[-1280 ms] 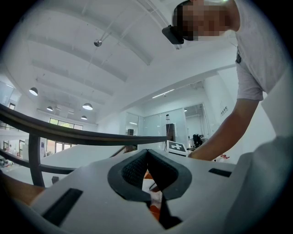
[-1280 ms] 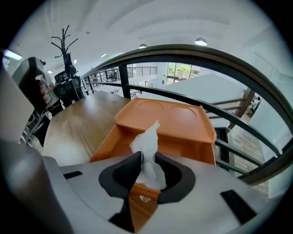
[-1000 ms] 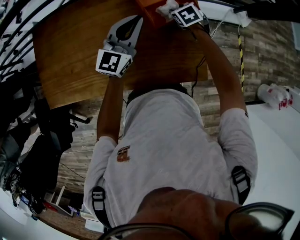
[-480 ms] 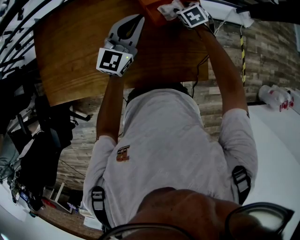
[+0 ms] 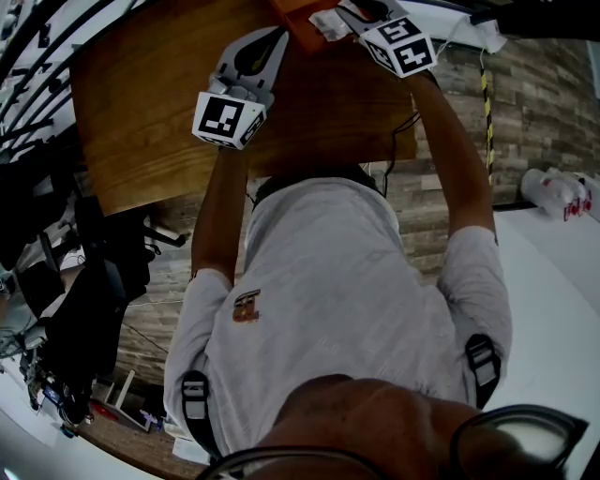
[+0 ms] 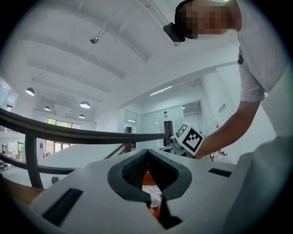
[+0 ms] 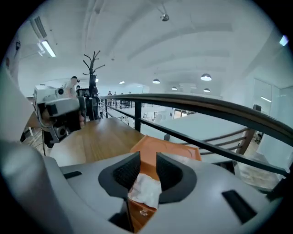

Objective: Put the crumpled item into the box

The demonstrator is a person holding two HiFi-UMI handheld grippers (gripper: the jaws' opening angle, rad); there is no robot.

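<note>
Head view: a brown wooden table was seen from above, with an orange open box at its far edge. The right gripper was at the box's near corner, and a white crumpled paper item was seen at its tip, touching or just over the box rim; which of the two could not be told. The left gripper hovered over the table, near the box but apart from it.

Left gripper view: the left gripper had its tips closed together with nothing held. The box and the crumpled item were only seen beyond the gap.

Right gripper view: the right gripper was clamped on the crumpled item, which filled the lower gap between the pads. The box lay just ahead and below.

The drop was judged best done by carrying the item clearly past the near wall, over the open interior, then lowering it before the jaws were parted. The light paper might otherwise cling to a pad or catch on the rim and fall outside.
</note>
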